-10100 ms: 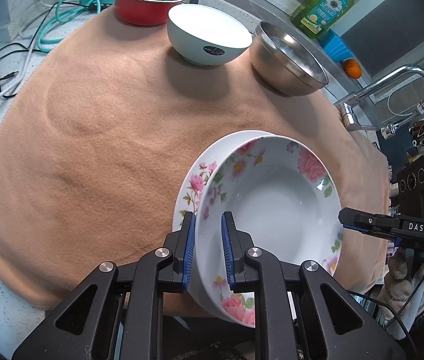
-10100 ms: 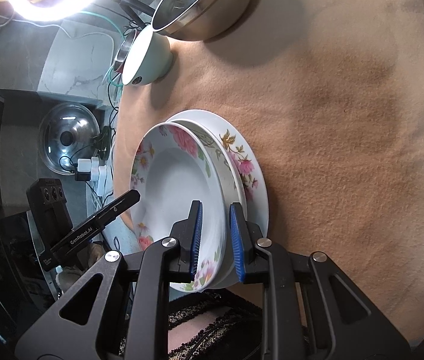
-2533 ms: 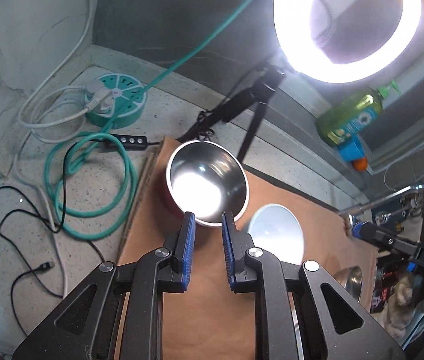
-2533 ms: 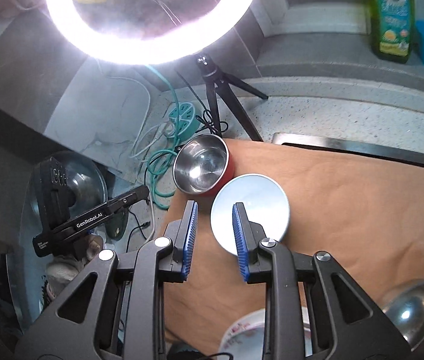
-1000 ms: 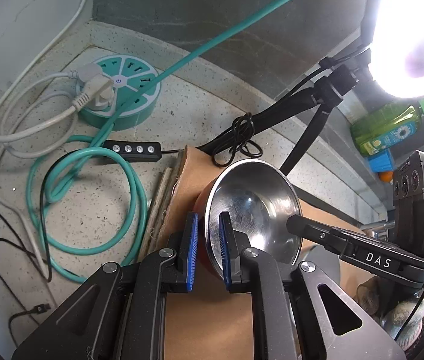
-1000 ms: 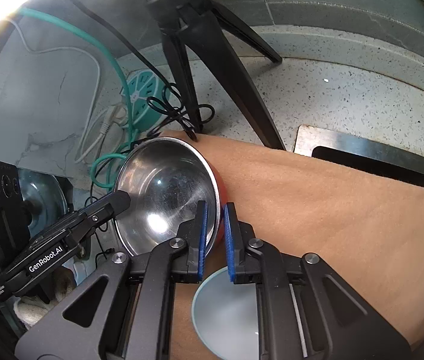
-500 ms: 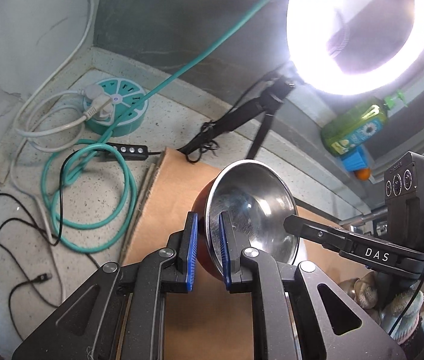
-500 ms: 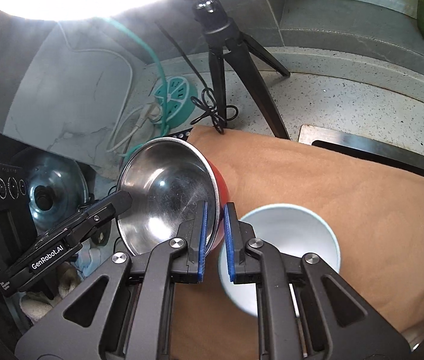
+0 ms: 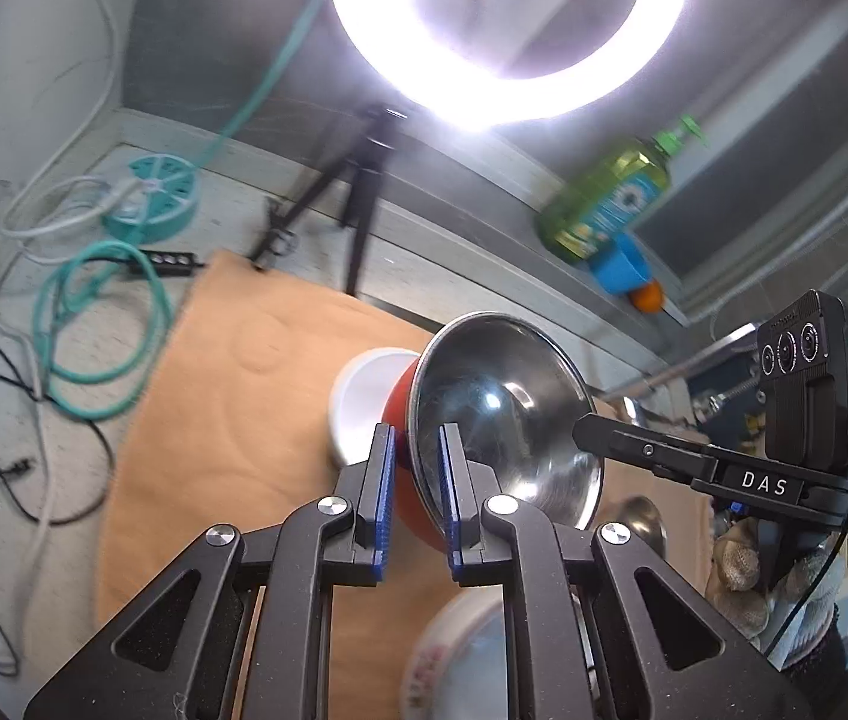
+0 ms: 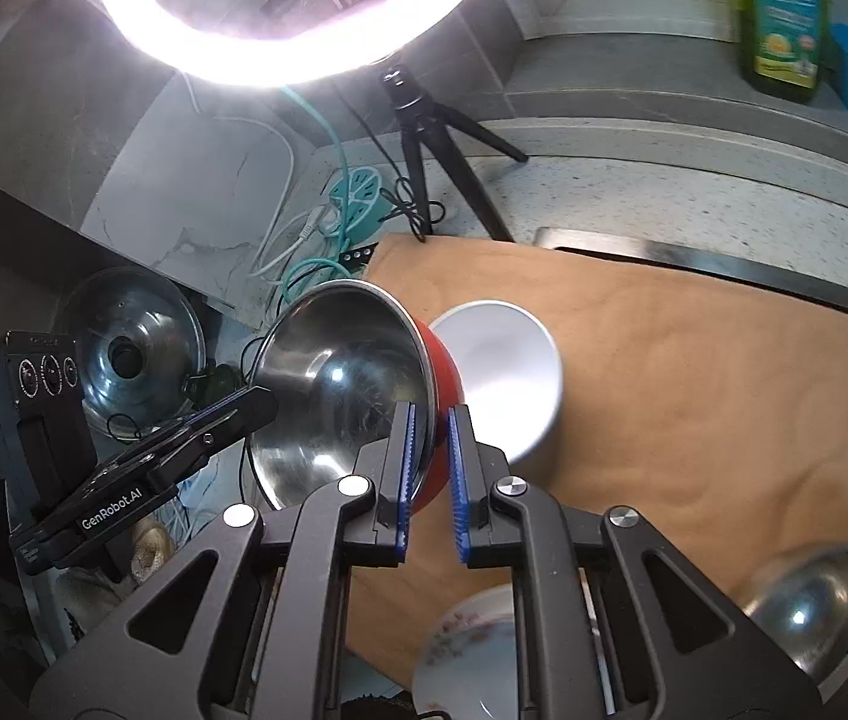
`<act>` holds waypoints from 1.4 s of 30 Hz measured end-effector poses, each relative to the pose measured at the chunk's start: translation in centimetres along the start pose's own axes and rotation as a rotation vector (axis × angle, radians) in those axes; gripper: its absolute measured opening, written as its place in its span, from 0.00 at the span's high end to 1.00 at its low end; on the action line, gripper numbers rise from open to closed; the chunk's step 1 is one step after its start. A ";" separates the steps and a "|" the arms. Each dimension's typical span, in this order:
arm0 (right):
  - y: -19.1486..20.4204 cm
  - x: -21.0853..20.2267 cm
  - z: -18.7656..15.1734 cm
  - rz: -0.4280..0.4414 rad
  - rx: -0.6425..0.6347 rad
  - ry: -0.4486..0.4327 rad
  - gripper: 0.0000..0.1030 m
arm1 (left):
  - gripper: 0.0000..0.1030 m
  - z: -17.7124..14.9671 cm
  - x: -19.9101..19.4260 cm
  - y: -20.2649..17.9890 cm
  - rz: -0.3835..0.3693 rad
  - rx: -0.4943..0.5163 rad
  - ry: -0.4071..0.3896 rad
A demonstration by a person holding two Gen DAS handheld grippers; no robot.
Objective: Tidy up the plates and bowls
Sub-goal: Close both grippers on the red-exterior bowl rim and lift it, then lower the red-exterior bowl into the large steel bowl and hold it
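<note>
Over the tan cloth [image 10: 694, 372] on the speckled stone counter, my left gripper [image 9: 415, 498] and right gripper [image 10: 430, 468] each clench opposite rims of the red-sided steel bowl [image 9: 502, 426], held aloft and tilted above the white bowl [image 10: 502, 372] near the cloth's back edge; I reckon uneven pulling could slip it free.

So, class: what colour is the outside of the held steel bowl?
Red, clearest in the right wrist view.

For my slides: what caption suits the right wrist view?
Both grippers clamp the red steel-lined bowl above the white bowl.
</note>
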State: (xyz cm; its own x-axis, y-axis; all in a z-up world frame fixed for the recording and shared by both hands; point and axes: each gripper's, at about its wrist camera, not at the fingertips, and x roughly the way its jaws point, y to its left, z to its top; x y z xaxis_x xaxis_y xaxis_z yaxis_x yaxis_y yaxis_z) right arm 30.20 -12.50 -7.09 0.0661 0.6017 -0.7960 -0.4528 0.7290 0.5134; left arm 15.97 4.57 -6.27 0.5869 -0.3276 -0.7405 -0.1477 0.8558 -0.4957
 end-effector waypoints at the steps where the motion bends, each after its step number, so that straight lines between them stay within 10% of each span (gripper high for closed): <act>1: -0.5 -0.8 -0.4 -0.003 0.005 -0.005 0.89 | 0.88 -0.4 0.1 -0.8 -0.007 0.007 0.003; 24: -15.0 -13.5 -10.1 -0.121 0.158 -0.079 0.89 | 0.88 -8.0 7.6 -16.1 -0.152 0.182 0.175; 42: -20.8 -10.3 -13.5 -0.211 0.185 0.042 0.89 | 0.88 -11.4 13.3 -19.5 -0.053 0.304 0.312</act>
State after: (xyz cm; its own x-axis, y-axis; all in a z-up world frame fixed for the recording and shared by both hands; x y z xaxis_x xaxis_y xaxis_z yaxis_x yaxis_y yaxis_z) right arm 26.87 -38.27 -13.88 0.1029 0.4191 -0.9021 -0.2627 0.8861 0.3818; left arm 17.59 -21.03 -11.68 0.3119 -0.4391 -0.8425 0.1446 0.8984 -0.4147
